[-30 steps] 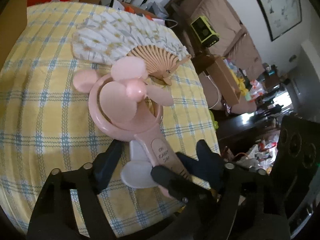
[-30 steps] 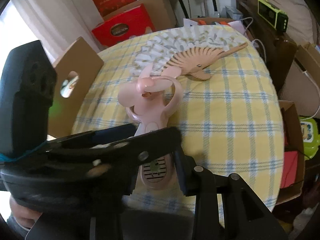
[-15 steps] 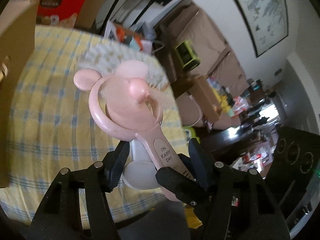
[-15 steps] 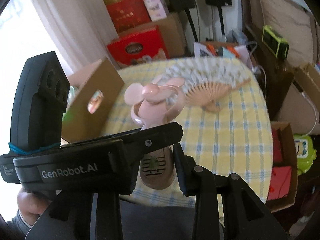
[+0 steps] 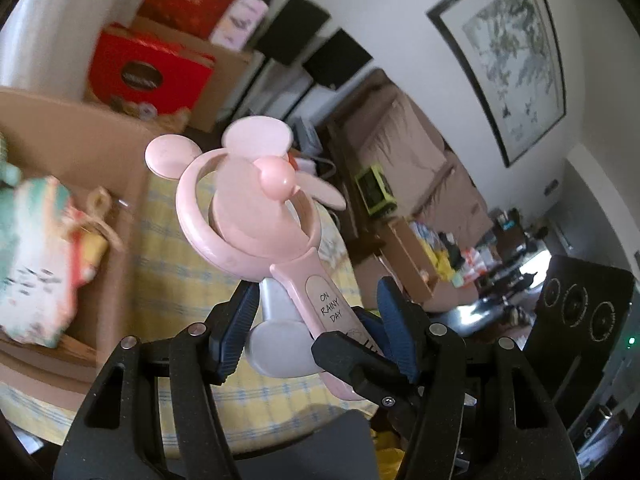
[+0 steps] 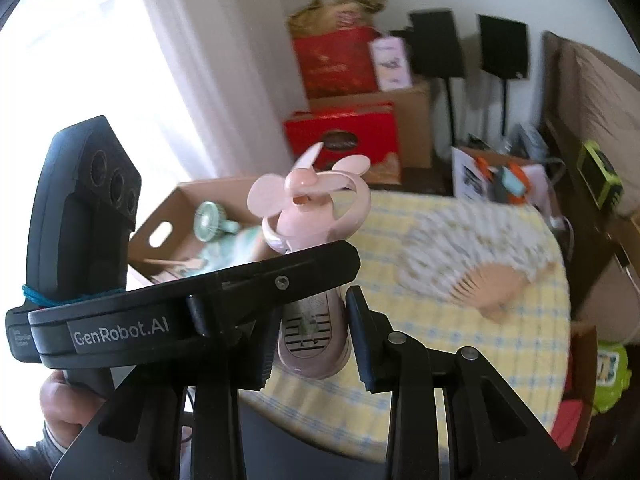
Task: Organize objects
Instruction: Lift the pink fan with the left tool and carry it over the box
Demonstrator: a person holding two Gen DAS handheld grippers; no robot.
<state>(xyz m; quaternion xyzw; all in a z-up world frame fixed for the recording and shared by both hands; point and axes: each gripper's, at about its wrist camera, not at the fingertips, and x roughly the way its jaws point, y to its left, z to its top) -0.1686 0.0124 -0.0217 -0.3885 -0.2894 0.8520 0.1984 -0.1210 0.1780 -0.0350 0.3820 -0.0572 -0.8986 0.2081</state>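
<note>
A pink handheld fan point(image 5: 256, 216) with round mouse ears and a handle lettered "ON RAINY DAY" hangs in the air above the yellow checked table point(image 5: 172, 264). My left gripper point(image 5: 316, 312) is shut on its lower handle and white foot. My right gripper point(image 6: 312, 332) is shut on the handle's bottom end. In the right wrist view a left gripper finger point(image 6: 280, 276) crosses in front of the fan point(image 6: 316, 208). In the left wrist view a right gripper finger point(image 5: 352, 360) covers the handle's tip.
An open cardboard box point(image 6: 160, 232) stands at the table's left and holds a green fan point(image 6: 210, 218) and other items. A spread paper folding fan point(image 6: 472, 248) lies on the cloth. Red gift boxes point(image 6: 344, 136), cartons and speakers stand behind. A hand point(image 6: 60, 408) holds the left gripper.
Both grippers have risen together and carried the pink fan up off the table. The left jaws have narrowed onto it. The cardboard box has come into the left wrist view.
</note>
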